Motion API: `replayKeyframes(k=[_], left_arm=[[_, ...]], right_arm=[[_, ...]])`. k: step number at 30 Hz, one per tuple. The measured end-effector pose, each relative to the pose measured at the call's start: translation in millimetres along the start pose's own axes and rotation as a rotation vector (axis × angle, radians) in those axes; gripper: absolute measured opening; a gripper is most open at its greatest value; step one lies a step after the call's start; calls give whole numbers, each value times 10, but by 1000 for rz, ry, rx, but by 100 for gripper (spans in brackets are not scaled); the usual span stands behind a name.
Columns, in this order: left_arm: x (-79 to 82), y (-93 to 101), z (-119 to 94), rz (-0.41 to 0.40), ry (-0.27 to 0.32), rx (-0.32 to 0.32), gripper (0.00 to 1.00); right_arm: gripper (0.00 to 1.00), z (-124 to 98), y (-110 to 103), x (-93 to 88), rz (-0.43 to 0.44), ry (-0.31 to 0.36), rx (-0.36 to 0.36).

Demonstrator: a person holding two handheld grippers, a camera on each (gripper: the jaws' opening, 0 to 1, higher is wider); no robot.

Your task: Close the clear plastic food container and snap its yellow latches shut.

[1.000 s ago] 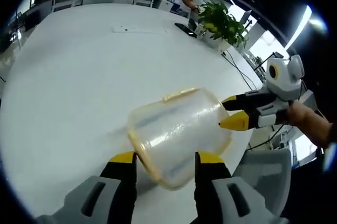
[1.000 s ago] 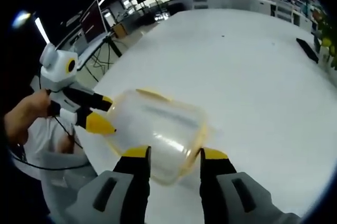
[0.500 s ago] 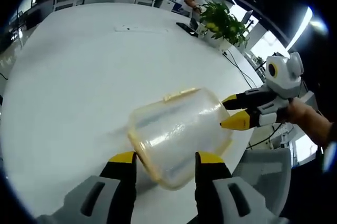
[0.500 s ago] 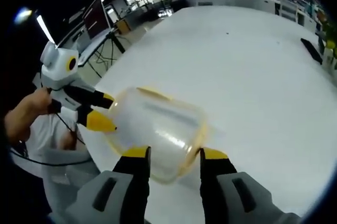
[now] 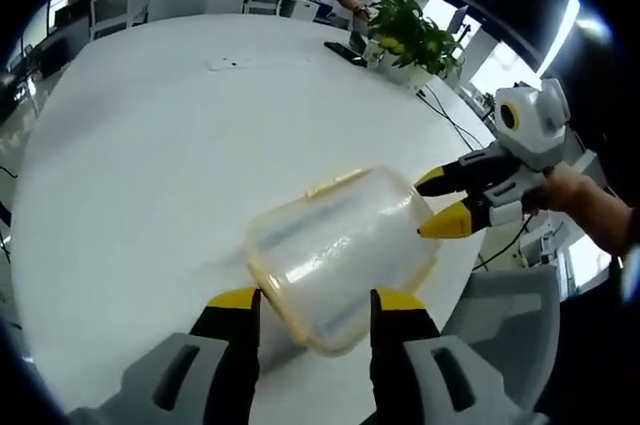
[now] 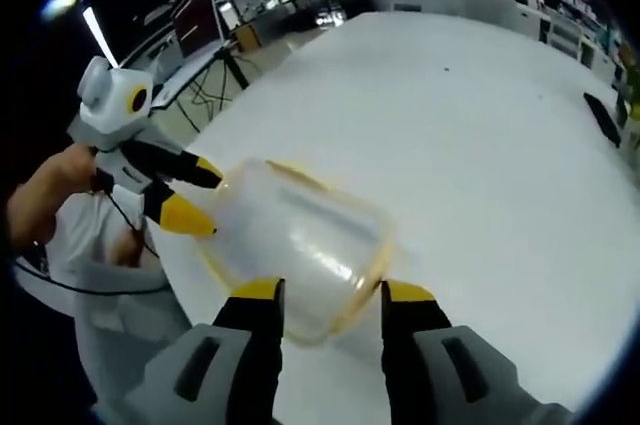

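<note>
Room: an open office, with a large white table [image 5: 130,145] running away toward desks and monitors at the far end.
Left gripper [image 5: 315,298]: its yellow-tipped jaws stand apart on either side of the near end of the container; whether they actually press on it I cannot tell. In the right gripper view it comes in from the left [image 6: 190,200], a hand [image 6: 45,195] behind it, with the tips at the container's far end.
Right gripper [image 6: 328,292]: jaws likewise spread around the container's near end, contact unclear. In the left gripper view it reaches in from the right [image 5: 440,202], held by a hand [image 5: 590,215], with the two tips set against the container's far end.
Clear plastic food container [image 5: 340,250]: lies tilted between the two grippers, near the table's edge; whether it rests on the table or is held just above it I cannot tell. A yellow rim runs round one end.
Yellow latch [image 5: 335,181]: a pale yellow tab on the container's upper edge; whether it is snapped down is too blurred to say.
Potted plant [image 5: 415,40]: green leaves, standing at the far right part of the table.
Dark flat object [image 5: 345,48]: lies on the table just beside the plant.
Grey chair [image 5: 505,320]: beyond the table edge, below the right gripper.
</note>
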State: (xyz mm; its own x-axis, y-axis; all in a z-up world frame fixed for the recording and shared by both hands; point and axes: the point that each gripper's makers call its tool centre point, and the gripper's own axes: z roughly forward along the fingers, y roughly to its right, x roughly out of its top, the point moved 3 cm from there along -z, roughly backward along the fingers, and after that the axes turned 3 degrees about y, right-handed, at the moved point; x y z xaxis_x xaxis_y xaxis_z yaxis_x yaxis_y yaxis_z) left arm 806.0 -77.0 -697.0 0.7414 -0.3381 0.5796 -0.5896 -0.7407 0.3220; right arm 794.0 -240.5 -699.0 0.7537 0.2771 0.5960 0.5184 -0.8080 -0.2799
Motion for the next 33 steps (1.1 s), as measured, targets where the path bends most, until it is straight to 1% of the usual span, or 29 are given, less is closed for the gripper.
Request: replayKeyframes(k=[3, 8, 9, 11, 13, 18, 23, 25, 28, 30, 33], left_arm=[[29, 5, -25, 20, 5, 2, 37], [83, 23, -67, 81, 8, 13, 37], [92, 30, -78, 105, 4, 14, 37], [116, 59, -94, 160, 8, 5, 32], [125, 73, -98, 181, -3, 15, 30], [183, 134, -79, 259, -10, 12, 28], [217, 228, -30, 301, -22, -16, 24], [237, 278, -4, 323, -24, -32, 24], [261, 341, 27, 355, -29, -50, 23], [284, 379, 47, 392, -29, -63, 22], [310, 426, 69, 422, -28, -79, 22]], right_arm=[[35, -29, 8, 22, -31, -1, -3], [33, -79, 22, 64, -81, -6, -4], [31, -83, 31, 68, -95, -10, -2], [28, -94, 33, 77, -109, -14, 1], [28, -102, 40, 88, -119, -16, 2], [22, -120, 41, 140, -174, -16, 18], [18, -127, 19, 207, -192, -16, 48], [16, -125, 14, 238, -230, -20, 55], [15, -108, -8, 286, -260, -16, 72], [13, -97, -34, 317, -280, -11, 87], [10, -70, -91, 384, -308, 3, 119]])
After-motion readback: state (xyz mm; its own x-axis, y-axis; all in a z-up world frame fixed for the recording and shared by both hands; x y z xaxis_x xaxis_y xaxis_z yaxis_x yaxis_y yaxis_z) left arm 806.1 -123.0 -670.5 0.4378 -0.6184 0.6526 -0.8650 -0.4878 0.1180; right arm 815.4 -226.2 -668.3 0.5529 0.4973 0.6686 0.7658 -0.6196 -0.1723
